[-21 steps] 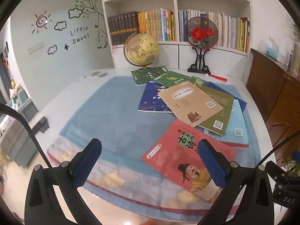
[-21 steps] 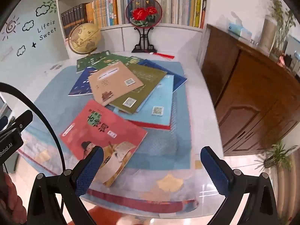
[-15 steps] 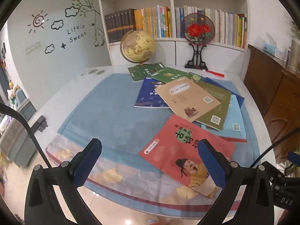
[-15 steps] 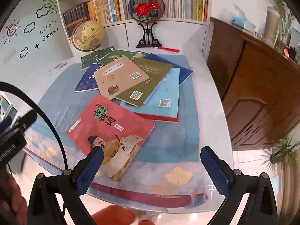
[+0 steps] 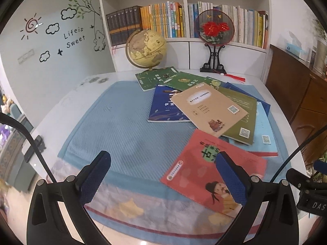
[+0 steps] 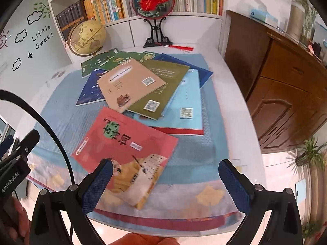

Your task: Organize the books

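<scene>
Several books fanned out messy across the blue mat [image 5: 126,134] on the white counter [image 5: 67,106], well past the middle. Red book [image 6: 122,140] nearest, tan book [image 6: 128,81] topping the overlapping pile behind. Left gripper [image 5: 163,175] and right gripper [image 6: 165,181] both hovering, spread wide, gripping nothing.
</scene>
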A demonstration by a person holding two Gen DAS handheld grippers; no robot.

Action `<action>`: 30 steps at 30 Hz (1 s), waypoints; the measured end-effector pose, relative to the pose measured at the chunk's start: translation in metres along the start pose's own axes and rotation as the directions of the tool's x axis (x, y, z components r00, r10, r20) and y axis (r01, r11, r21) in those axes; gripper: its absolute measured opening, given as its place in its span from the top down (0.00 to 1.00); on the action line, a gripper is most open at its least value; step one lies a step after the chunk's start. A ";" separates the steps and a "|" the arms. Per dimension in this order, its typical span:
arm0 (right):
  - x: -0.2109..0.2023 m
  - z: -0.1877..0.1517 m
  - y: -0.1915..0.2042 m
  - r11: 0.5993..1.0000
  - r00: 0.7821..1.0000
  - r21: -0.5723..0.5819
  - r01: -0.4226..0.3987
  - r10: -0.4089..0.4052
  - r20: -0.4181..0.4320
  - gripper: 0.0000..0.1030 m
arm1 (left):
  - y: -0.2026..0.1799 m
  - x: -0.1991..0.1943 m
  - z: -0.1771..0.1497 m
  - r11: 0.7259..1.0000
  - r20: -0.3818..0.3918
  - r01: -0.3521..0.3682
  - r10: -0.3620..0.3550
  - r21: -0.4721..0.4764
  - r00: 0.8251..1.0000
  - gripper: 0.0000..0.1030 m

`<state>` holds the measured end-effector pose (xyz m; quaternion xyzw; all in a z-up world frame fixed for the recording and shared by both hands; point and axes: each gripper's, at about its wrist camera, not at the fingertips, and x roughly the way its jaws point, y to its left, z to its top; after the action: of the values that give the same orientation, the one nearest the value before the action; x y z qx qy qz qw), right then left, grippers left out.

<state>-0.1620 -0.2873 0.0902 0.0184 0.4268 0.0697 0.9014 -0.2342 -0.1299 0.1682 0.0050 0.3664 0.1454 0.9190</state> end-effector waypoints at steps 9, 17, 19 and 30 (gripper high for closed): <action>0.024 0.014 0.020 0.996 0.998 0.078 0.032 -0.027 -0.062 0.00 | 0.011 0.034 0.014 0.995 0.002 0.080 -0.081 0.054 0.997 0.01; 0.031 0.012 0.011 0.990 0.992 0.113 0.087 -0.077 -0.096 0.00 | 0.012 0.054 0.019 0.992 -0.042 0.123 -0.121 0.038 0.992 0.01; 0.036 0.014 0.007 0.989 0.991 0.115 0.089 -0.076 -0.112 0.00 | 0.010 0.056 0.017 0.992 -0.052 0.123 -0.121 0.037 0.991 0.01; 0.050 0.032 -0.004 1.000 0.993 0.014 -0.012 0.014 -0.119 0.00 | -0.016 0.049 0.022 1.000 -0.077 0.015 -0.015 -0.007 0.997 0.01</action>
<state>-0.1060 -0.2833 0.0718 0.0228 0.4803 0.0738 0.8737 -0.1814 -0.1295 0.1502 -0.0063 0.4010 0.1398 0.9053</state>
